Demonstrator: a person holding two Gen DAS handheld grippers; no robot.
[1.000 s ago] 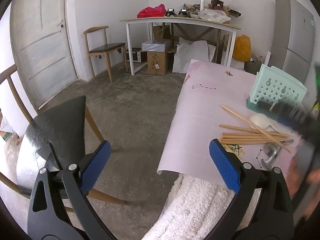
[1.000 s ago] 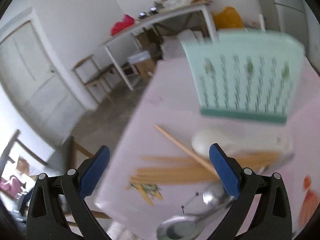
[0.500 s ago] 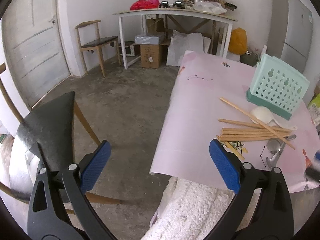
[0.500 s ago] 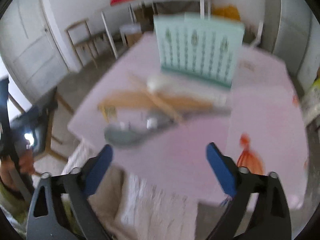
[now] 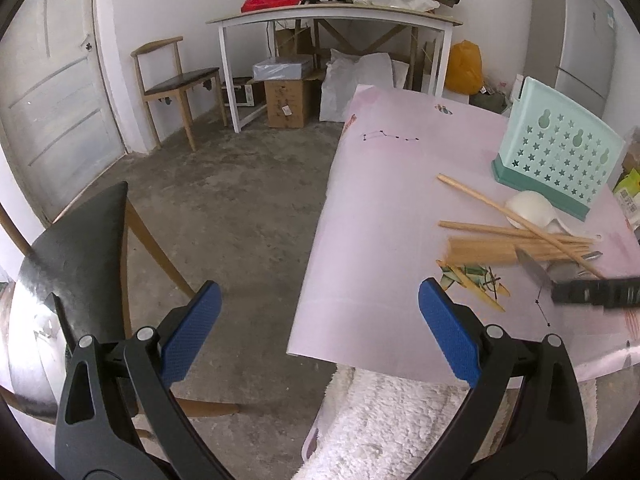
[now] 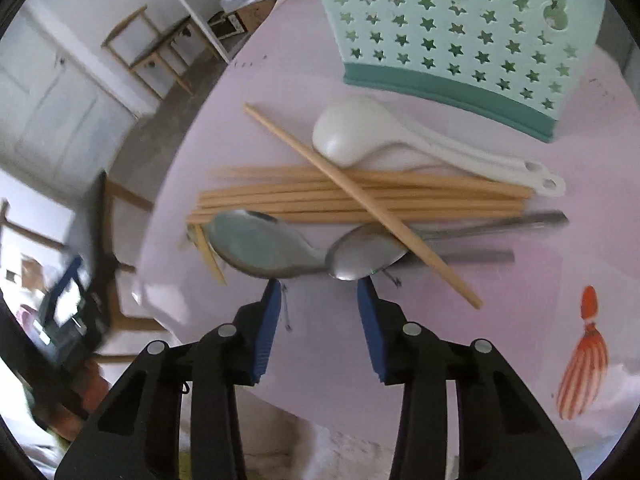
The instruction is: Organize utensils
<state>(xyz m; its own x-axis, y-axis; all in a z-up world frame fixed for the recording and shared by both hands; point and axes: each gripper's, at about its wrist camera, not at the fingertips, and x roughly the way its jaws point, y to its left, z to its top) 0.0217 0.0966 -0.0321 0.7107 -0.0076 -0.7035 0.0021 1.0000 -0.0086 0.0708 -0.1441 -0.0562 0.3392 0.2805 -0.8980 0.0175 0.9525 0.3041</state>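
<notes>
The right gripper [image 6: 320,292] sits low in the middle of its own view. Its blue jaws are about half open and closing, and nothing is between them yet. Just above the tips lie two metal spoons [image 6: 316,248] on the pink table cloth [image 6: 520,320], their bowls almost touching each other.

Above the spoons is a flat bunch of wooden chopsticks [image 6: 360,196], with one more chopstick [image 6: 360,200] lying slantwise across them. A white ladle [image 6: 352,132] rests above that (its handle points to the right of the frame). The green holder [image 6: 460,40] with star holes stands upright at the top.

The left gripper [image 5: 320,332] is wide open at the bottom of its view and holds nothing. It hangs over the table's near edge and the grey floor [image 5: 240,200].
</notes>
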